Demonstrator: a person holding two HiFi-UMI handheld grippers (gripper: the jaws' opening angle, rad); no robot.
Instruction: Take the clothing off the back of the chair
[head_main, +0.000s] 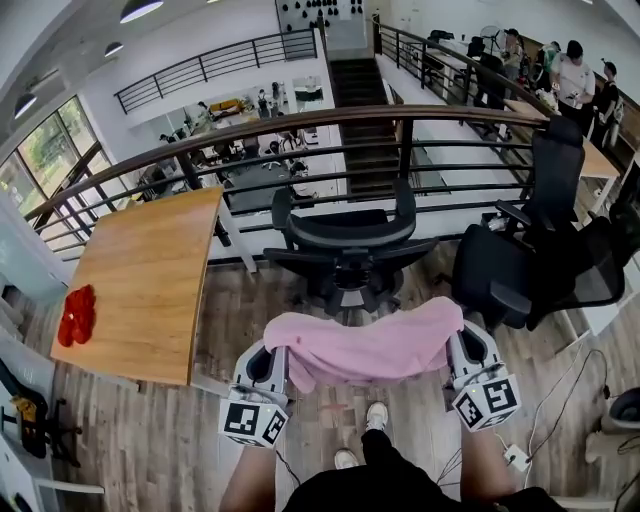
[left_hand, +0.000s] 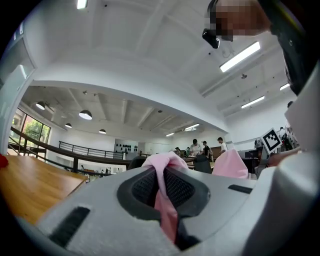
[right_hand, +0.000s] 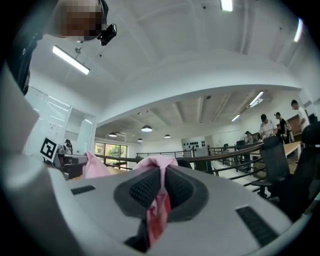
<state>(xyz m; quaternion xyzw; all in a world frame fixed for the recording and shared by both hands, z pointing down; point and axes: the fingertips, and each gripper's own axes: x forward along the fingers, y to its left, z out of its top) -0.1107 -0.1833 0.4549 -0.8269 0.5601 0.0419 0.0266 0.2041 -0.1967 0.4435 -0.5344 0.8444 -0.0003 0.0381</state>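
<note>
A pink piece of clothing (head_main: 372, 347) hangs stretched between my two grippers, in front of the person's legs and clear of the black office chair (head_main: 345, 245) beyond it. My left gripper (head_main: 275, 352) is shut on the cloth's left end, and pink fabric (left_hand: 165, 200) is pinched between its jaws in the left gripper view. My right gripper (head_main: 455, 335) is shut on the right end, with the pink fabric (right_hand: 157, 205) squeezed between its dark pads. The cloth's far corner (left_hand: 229, 165) shows in the left gripper view, and its other corner (right_hand: 94, 167) in the right gripper view.
A wooden table (head_main: 145, 280) with a red object (head_main: 77, 313) stands at the left. A second black chair (head_main: 535, 265) is at the right. A curved railing (head_main: 300, 125) runs behind the chairs. Cables and a power strip (head_main: 517, 458) lie on the wooden floor.
</note>
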